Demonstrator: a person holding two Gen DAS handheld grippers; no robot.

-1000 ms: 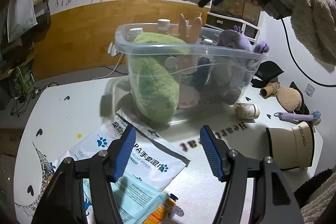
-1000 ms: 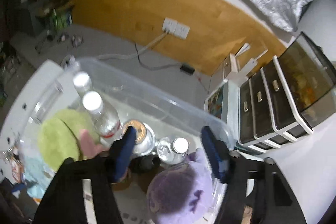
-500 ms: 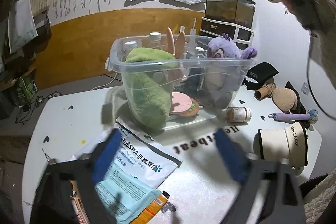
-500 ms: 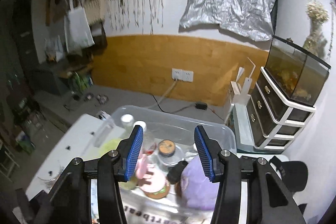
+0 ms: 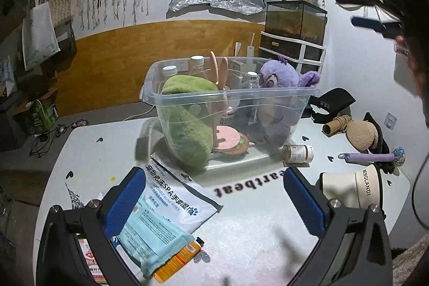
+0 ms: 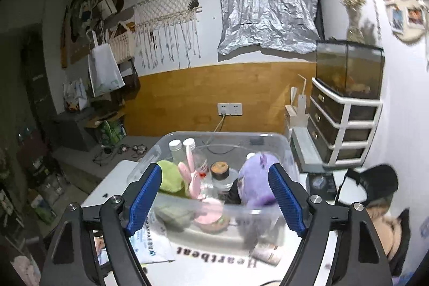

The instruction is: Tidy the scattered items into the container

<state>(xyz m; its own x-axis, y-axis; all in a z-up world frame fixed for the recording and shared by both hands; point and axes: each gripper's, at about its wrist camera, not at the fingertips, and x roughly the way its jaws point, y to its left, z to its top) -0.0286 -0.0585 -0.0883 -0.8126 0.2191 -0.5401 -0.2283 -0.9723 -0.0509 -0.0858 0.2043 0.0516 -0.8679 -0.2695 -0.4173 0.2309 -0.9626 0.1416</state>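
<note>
A clear plastic bin (image 5: 308, 93) (image 6: 228, 137) stands on the white table (image 5: 254, 227). It holds a green plush (image 5: 187, 122), a purple plush (image 5: 278, 77) (image 6: 254, 178), bottles and pink items. My left gripper (image 5: 214, 192) hangs open and empty over the table, in front of the bin. A white wipes pouch (image 5: 182, 195), a blue pack (image 5: 150, 237) and an orange tube (image 5: 177, 262) lie under its left finger. My right gripper (image 6: 214, 195) is open and empty, raised above the table near the bin's front; it also shows at upper right in the left wrist view.
Right of the bin lie a small pill jar (image 5: 297, 153), a cream cap (image 5: 351, 189), a purple-handled brush (image 5: 370, 157), a tan plush (image 5: 360, 134) and a black cap (image 5: 332, 101) (image 6: 375, 184). A drawer unit with a fish tank (image 6: 348, 66) stands behind, by the wall.
The right gripper lifted from above the bin's contents and drew back, higher and toward the front. The left gripper pulled back slightly and its fingers spread wider.
</note>
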